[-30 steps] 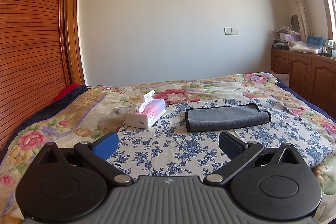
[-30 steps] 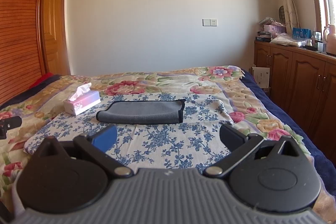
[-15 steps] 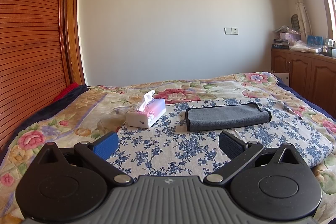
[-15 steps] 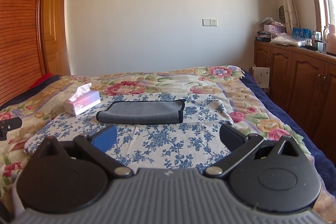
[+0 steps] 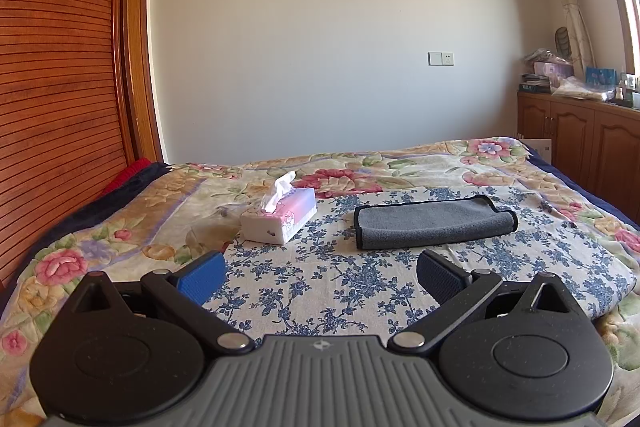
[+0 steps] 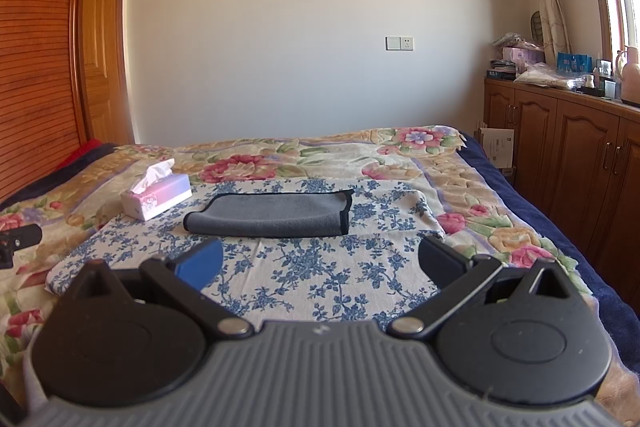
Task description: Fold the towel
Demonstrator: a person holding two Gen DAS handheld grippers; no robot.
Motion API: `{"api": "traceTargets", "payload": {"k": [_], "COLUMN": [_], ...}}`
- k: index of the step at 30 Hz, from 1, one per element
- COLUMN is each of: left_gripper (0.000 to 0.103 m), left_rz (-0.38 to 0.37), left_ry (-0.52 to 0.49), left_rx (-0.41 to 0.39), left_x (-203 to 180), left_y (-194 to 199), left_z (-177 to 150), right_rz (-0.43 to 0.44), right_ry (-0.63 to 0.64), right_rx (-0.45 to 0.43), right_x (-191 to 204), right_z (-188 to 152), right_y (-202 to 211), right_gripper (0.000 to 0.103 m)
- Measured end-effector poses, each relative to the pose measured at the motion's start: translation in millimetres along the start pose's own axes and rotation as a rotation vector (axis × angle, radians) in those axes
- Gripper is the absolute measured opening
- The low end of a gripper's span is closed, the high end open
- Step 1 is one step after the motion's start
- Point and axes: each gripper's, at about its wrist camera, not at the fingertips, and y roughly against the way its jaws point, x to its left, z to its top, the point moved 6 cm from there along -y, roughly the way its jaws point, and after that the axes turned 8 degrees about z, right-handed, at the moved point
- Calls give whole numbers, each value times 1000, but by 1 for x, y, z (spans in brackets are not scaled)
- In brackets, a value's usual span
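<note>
A grey towel with black edging [image 5: 434, 223] lies folded in a long flat strip on a blue-flowered white cloth [image 5: 320, 279] on the bed. It also shows in the right wrist view [image 6: 272, 213]. My left gripper [image 5: 320, 269] is open and empty, held above the cloth, short of the towel. My right gripper [image 6: 320, 261] is open and empty, also short of the towel and apart from it.
A pink and white tissue box [image 5: 280, 221] stands left of the towel, also in the right wrist view [image 6: 158, 197]. The floral bedspread [image 6: 420, 155] covers the bed. Wooden cabinets [image 6: 572, 143] line the right wall. A slatted wooden wall [image 5: 52, 87] stands at left.
</note>
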Motion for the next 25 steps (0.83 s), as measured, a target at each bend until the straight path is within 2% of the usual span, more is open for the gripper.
{"api": "traceTargets", "payload": {"k": [25], "left_gripper": [103], "left_rz": [1], "left_ry": [-1], "left_rx": [4], "left_x": [3], "left_y": [-1], "left_z": [-3], "right_rz": [0], "right_ry": [0], "right_rx": [0], "right_x": [0], "right_z": [0], "right_y": [0], "right_gripper": [103]}}
